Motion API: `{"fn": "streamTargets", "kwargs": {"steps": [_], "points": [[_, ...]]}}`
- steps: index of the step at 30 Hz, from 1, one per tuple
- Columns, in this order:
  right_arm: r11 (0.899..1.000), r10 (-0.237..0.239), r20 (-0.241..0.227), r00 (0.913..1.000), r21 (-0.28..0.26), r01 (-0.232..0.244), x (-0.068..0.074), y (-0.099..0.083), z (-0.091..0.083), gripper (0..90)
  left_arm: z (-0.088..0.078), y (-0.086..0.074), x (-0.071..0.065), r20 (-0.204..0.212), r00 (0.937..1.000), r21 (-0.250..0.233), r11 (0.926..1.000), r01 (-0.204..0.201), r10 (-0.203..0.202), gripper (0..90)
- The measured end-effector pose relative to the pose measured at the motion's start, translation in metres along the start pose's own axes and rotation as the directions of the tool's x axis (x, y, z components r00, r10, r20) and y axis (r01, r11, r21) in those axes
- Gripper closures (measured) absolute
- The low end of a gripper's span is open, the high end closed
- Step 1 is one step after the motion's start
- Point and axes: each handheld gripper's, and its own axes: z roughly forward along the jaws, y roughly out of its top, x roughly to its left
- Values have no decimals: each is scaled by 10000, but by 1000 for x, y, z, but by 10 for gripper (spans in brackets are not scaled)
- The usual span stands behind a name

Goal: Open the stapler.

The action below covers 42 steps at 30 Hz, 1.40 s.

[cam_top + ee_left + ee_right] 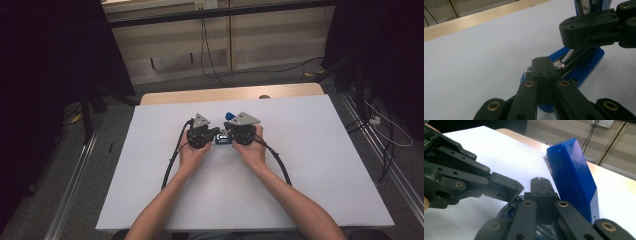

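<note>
A white tabletop point(310, 165) with a pale wooden edge point(200, 95) at its twelve o'clock side carries my work, its dark surroundings strung with cables. Both my forearms come in from six o'clock and meet near the tabletop's centre, where I hold the left gripper point(216, 133) at nine o'clock of the work and the right gripper point(227, 133) at three o'clock, tips pointing at one another. Between them lies the blue stapler point(584, 67), swung open: its base rests flat on the tabletop, its silver staple channel point(574, 56) exposed, while its blue top arm point(571, 182) stands raised and tilted toward twelve o'clock. My left jaws are clenched together with nothing between them, their tip at the near end of the channel beside a small metal part; whether they touch it I cannot tell. My right jaws are likewise pressed shut and empty, sitting just beside the raised arm and over the hinge end. As I judge it, the opening is done; the work in the channel, and closing the stapler again, remain.
</note>
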Motion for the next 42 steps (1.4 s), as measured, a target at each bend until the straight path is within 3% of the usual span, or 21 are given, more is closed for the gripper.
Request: {"fn": "streamTargets", "kwargs": {"steps": [15,25,42], "points": [[10000,36,86,10000,52,-36,-1,2,-3,900,0,-1,0,5,9999,-12,9999,-167,167,900],[9996,230,511,9984,-194,-221,-17,2,-15,900,0,-1,0,16,9998,-40,9998,-210,210,900],[9992,320,720,9969,-278,-301,-24,1,-23,900,0,-1,1,48,9998,-53,9998,-193,193,900]]}}
